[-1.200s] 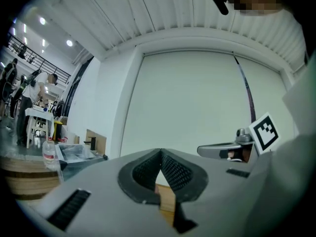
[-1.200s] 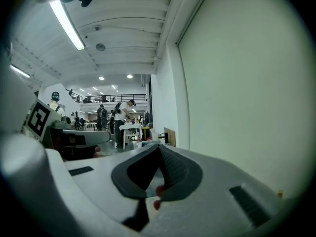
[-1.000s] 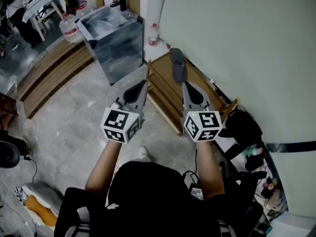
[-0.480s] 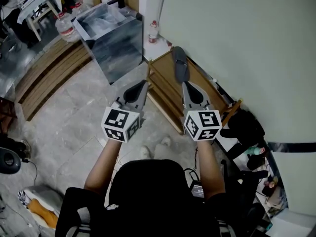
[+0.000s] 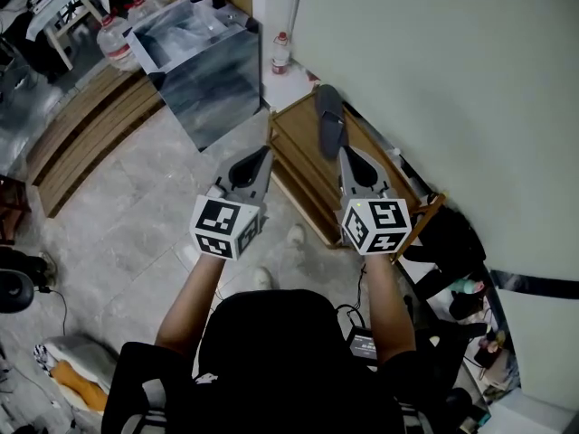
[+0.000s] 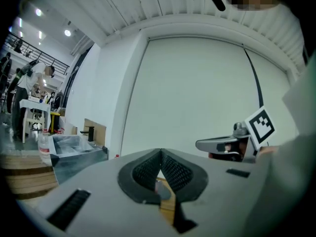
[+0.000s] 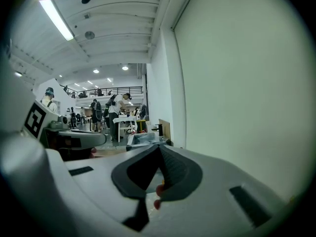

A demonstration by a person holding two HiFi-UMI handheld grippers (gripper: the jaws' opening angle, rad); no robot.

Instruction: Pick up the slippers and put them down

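One grey slipper (image 5: pixel 328 118) lies lengthwise on top of a low wooden rack (image 5: pixel 294 165) against the pale wall. My right gripper (image 5: pixel 345 150) hovers just over the slipper's near end, its jaws shut with nothing between them; in the right gripper view (image 7: pixel 159 151) no slipper shows. My left gripper (image 5: pixel 265 152) hangs to the left of the rack's edge, over the floor. Its jaws also meet at the tips (image 6: pixel 159 153) and hold nothing. No second slipper is visible.
A shiny metal box (image 5: pixel 194 61) stands on the floor behind and left of the rack, with a small bottle (image 5: pixel 280 57) by the wall and a large water bottle (image 5: pixel 116 45) further left. Wooden boards (image 5: pixel 90 125) lie at the left. Dark bags (image 5: pixel 443 238) crowd the rack's right end.
Both grippers have sunk a little and edged toward the rack, both still shut. The person's feet have stepped forward below them. The slipper has not moved on the rack.
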